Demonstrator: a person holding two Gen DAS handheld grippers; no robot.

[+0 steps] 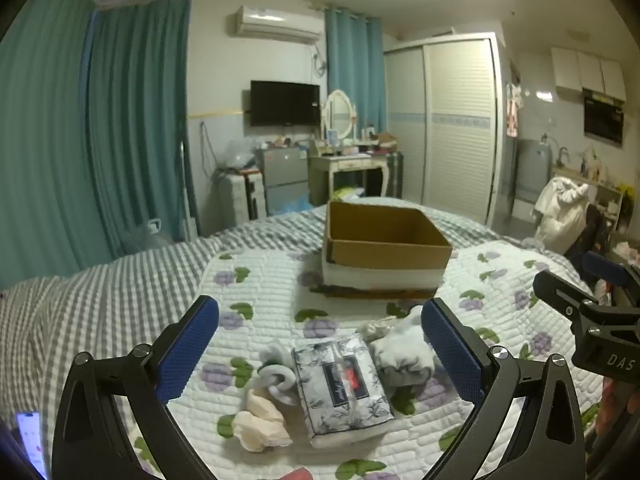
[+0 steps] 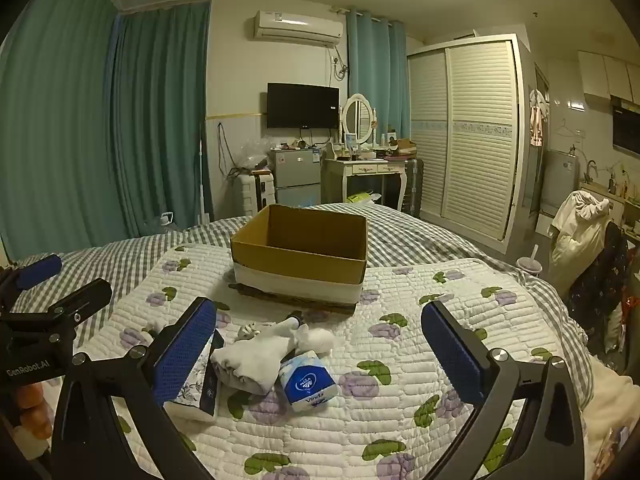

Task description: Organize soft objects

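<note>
An open cardboard box (image 1: 386,246) stands on the floral quilt (image 1: 280,280); it also shows in the right wrist view (image 2: 300,258). My left gripper (image 1: 320,340) is open above a floral tissue pack (image 1: 340,388), with rolled grey socks (image 1: 278,376), cream socks (image 1: 260,420) and a white-grey cloth (image 1: 404,354) around it. My right gripper (image 2: 320,344) is open above a white cloth (image 2: 256,356) and a blue Vinda tissue pack (image 2: 308,386). The floral pack (image 2: 196,392) lies by its left finger.
A grey checked sheet (image 1: 100,292) covers the bed around the quilt. A phone (image 1: 30,440) lies at the near left. A chair with clothes (image 2: 580,232) stands right of the bed. A dresser (image 2: 364,176) and wardrobe (image 2: 472,132) stand behind.
</note>
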